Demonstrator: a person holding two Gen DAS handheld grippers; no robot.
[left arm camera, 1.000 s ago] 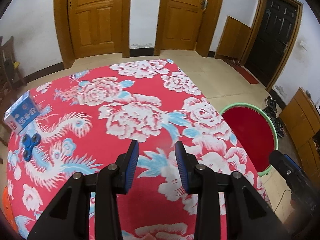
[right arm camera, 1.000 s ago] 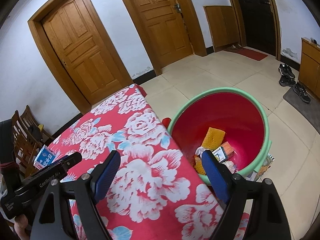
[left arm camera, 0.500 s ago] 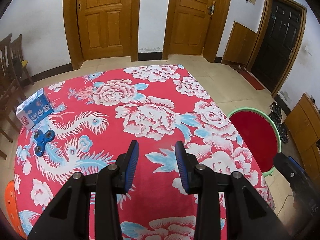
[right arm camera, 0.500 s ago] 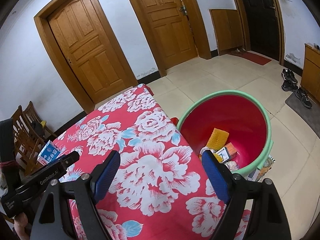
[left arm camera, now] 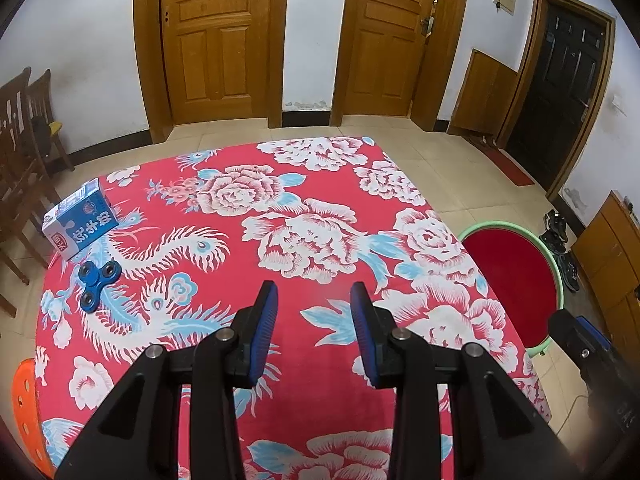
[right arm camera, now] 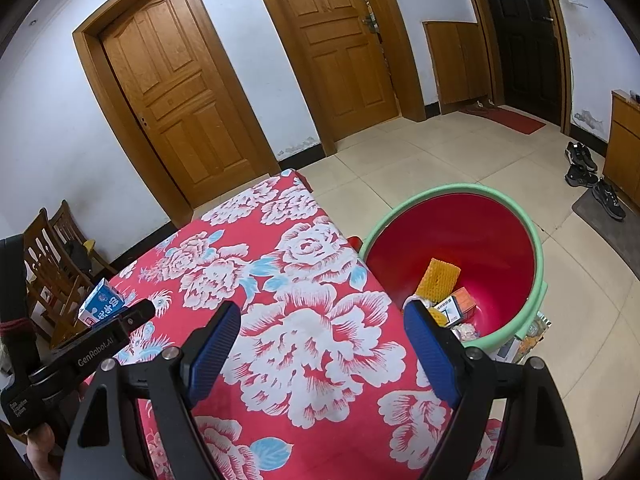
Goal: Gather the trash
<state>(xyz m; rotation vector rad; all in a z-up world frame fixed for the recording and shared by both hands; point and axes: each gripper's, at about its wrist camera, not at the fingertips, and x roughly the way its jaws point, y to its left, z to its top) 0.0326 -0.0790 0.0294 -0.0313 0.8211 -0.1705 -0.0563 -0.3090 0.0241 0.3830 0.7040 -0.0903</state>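
Note:
A blue and white milk carton lies at the far left edge of the red floral table; it also shows in the right wrist view. A blue fidget spinner lies just in front of it. My left gripper is open and empty above the table's near middle. My right gripper is wide open and empty over the table's right edge. A red basin with a green rim stands on the floor to the right and holds a yellow sponge and small boxes.
Wooden chairs stand left of the table. An orange stool is at the near left. Shoes lie by a cabinet on the right. Wooden doors line the far wall.
Both grippers have pulled back and risen, so more of the table and the room shows. The carton and spinner have not moved. Both jaws keep the same opening.

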